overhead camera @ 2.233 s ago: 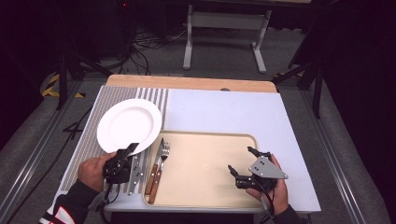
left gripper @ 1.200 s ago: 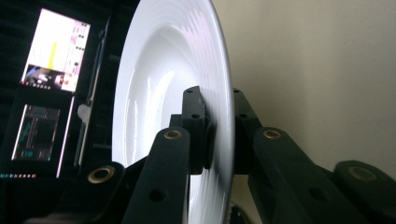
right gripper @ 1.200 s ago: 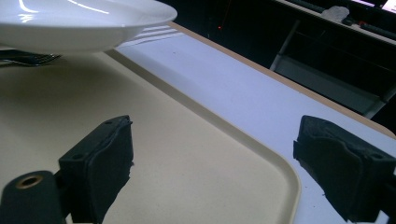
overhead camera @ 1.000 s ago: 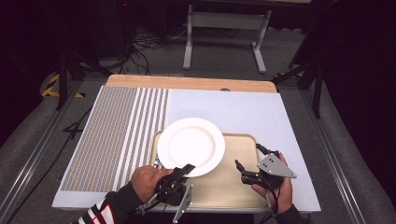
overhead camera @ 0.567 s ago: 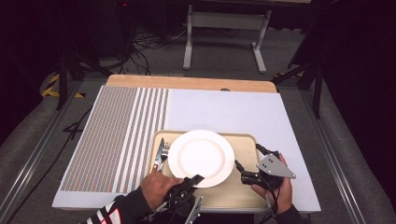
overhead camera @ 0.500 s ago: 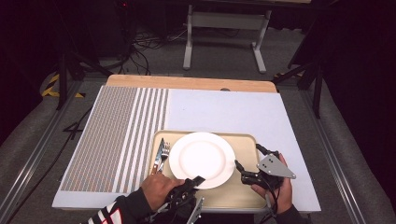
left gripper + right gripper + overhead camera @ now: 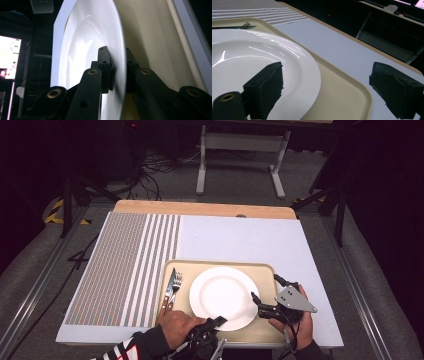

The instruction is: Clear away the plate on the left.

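High view has the left gripper [image 7: 212, 330] clamped on the near rim of the white plate [image 7: 222, 295] over the tray [image 7: 265, 332], right gripper [image 7: 267, 302] gaping alongside: set it flat before releasing, clear of the fork [image 7: 176, 282].

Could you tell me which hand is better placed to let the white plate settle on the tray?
The left: the left gripper is shut on the white plate's near rim, over the tray. The right gripper stands open beside the plate.

No writing or label can be read.
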{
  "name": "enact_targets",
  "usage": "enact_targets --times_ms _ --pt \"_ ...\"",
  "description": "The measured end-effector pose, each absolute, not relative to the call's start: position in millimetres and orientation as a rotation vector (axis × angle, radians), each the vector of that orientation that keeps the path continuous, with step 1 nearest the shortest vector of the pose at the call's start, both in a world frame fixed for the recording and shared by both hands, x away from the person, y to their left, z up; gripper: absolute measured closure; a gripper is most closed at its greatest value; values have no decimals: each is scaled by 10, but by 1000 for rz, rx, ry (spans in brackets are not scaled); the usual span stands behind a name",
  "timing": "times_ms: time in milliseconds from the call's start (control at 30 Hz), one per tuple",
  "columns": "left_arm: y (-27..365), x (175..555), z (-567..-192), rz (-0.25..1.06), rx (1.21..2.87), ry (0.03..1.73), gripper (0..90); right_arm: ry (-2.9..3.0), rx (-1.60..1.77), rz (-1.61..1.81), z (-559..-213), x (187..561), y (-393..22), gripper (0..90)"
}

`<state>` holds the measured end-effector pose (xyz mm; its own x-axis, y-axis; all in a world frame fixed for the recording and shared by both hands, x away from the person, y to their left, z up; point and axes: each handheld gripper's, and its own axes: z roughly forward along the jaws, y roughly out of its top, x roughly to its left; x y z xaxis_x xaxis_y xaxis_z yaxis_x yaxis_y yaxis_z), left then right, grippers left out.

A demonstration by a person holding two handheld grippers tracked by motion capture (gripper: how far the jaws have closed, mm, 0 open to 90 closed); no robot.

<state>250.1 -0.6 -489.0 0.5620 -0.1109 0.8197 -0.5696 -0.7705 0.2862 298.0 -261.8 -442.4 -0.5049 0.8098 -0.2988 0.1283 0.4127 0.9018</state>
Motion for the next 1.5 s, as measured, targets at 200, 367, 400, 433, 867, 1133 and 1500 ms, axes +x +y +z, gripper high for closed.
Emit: enact_targets --times_ms 200,367,400,433,867,1133,1500 --pt "37 2525 -4867 1105 2248 -523 808 1906 800 1123 -4433 2986 -2613 118" --pt "39 2531 -4879 1087 2248 -513 801 1915 806 1122 -4446 2996 -2604 115" --pt "39 2538 -4879 1072 2253 -515 796 1918 803 1122 -4449 2998 -2600 115" --pt "40 2541 -4881 1065 2256 -510 785 1922 803 1121 -4450 2997 -2597 115" --pt "49 2569 -4900 996 2298 -477 720 1933 803 1122 -4464 3003 -2589 115" --pt "79 2612 -4881 942 2294 -410 645 1943 800 1118 -4474 3006 -2583 115" --pt "119 2683 -4865 862 2326 -379 676 1955 790 1113 -4481 3007 -2573 115"
